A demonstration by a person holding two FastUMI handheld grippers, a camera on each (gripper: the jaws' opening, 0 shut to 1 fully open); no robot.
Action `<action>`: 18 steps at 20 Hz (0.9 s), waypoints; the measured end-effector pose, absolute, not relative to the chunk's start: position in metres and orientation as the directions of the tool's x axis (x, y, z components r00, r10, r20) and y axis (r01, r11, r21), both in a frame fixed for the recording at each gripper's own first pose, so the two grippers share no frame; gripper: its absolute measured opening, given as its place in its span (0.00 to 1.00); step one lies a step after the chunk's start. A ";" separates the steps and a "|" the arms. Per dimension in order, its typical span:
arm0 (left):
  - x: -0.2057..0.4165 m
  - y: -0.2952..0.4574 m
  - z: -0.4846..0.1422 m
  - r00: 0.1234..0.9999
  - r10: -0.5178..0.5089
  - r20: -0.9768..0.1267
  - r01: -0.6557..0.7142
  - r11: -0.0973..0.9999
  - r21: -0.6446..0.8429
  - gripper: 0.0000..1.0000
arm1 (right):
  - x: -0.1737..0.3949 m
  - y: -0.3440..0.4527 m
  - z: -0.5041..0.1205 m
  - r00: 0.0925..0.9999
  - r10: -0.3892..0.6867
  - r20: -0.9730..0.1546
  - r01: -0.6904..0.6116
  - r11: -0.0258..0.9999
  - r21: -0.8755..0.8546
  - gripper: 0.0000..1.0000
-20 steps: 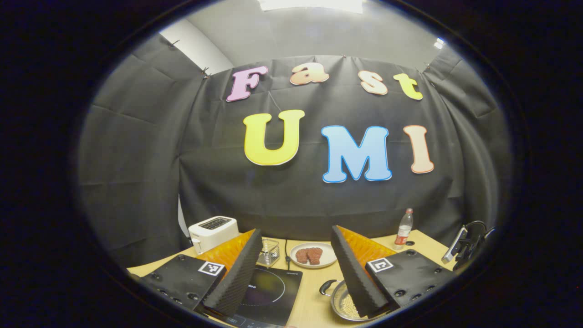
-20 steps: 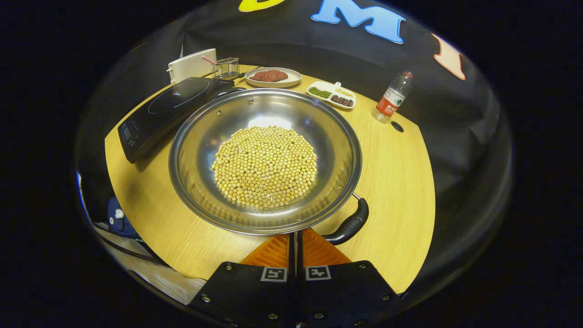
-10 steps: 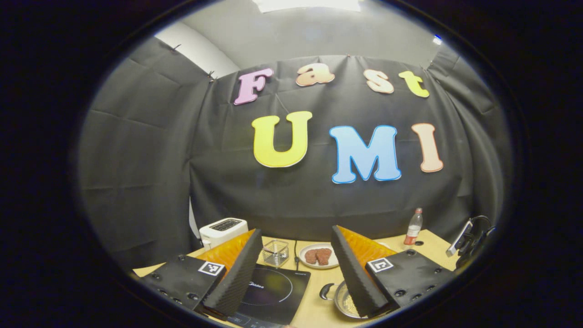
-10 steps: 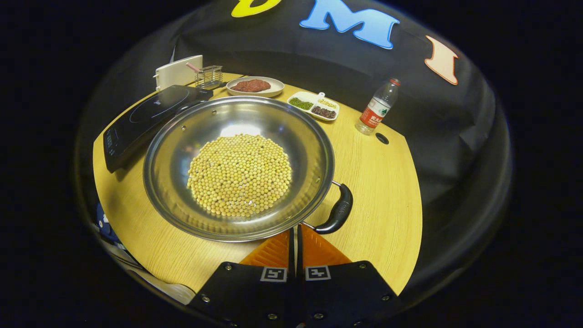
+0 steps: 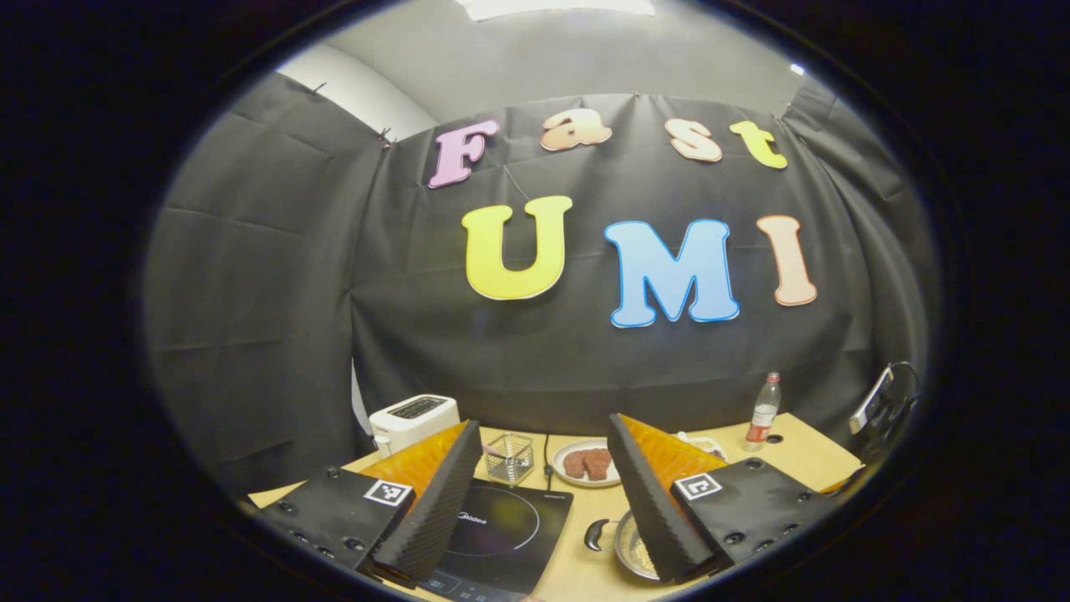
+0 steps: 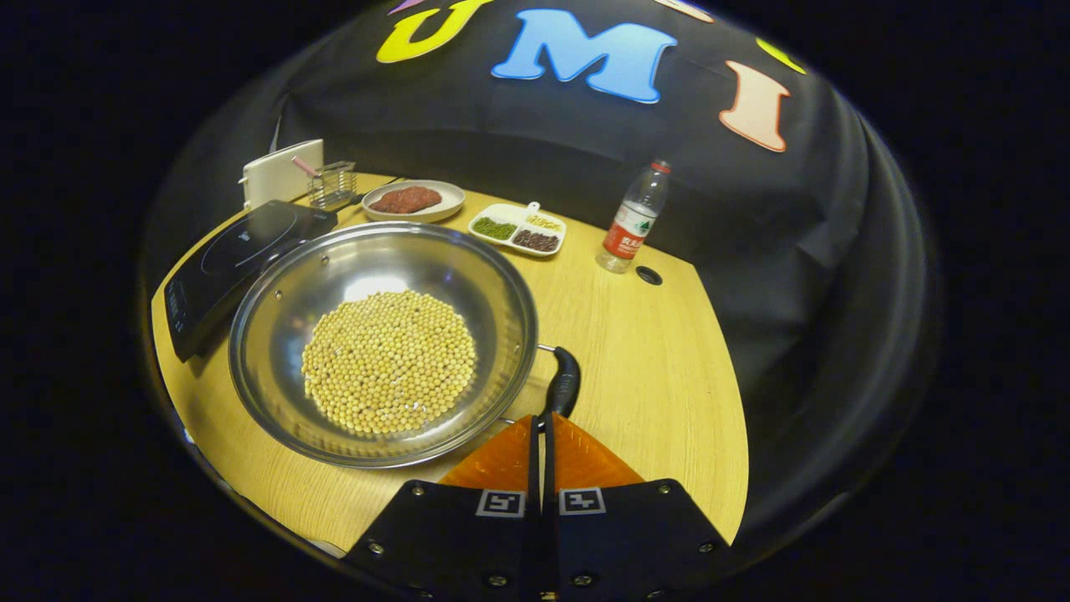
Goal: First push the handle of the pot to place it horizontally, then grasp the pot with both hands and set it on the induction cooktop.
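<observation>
While its two fingers lie pressed flat together with nothing between them, the right gripper (image 6: 539,422) has its tip at the near end of the pot's black handle (image 6: 563,383); whether it actually touches the handle I cannot tell. A second ago that handle stuck out to the right of the tip and lay slanted; now it stands almost straight up from the tip in the right gripper view, so the pot (image 6: 380,339) has turned on the table (image 6: 652,376). The pot, wide and steel with a bed of yellow beans (image 6: 389,361) in it, also sits further left and smaller in this view than before. It rests on the wood with its far left rim just beside the black cooktop (image 6: 230,259), not on it. Beyond it stand a plate of red meat (image 6: 414,201), a white divided dish (image 6: 518,230), a water bottle (image 6: 634,219), a wire basket (image 6: 333,184) and a white toaster (image 6: 280,171). The left gripper (image 5: 543,493) hangs well above the table with its fingers spread wide apart and empty. Between them, in the left gripper view, show the cooktop (image 5: 501,535), the plate (image 5: 588,462) and the pot's other handle (image 5: 596,535) with a slice of rim (image 5: 629,548). Compared with a second ago, this view has drawn back and the pot shows less.
</observation>
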State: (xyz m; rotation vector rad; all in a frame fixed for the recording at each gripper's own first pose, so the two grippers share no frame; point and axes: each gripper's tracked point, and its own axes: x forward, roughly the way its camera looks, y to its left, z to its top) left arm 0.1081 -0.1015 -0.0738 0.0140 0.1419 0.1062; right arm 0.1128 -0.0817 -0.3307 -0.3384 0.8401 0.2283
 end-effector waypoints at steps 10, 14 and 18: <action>0.141 -0.136 -0.127 0.973 -0.003 -0.232 0.002 1.000 -0.002 0.93 | 0.133 -0.081 -0.294 0.743 0.096 -0.663 -0.137 0.990 -0.011 0.97; 0.156 -0.151 -0.178 0.937 -0.060 -0.345 0.050 0.998 -0.038 1.00 | 0.134 -0.073 -0.296 0.740 0.106 -0.665 -0.146 0.989 -0.005 0.97; 0.165 -0.162 -0.228 0.882 -0.108 -0.458 0.082 0.994 -0.076 1.00 | 0.137 -0.067 -0.304 0.726 0.104 -0.680 -0.141 0.990 0.001 0.97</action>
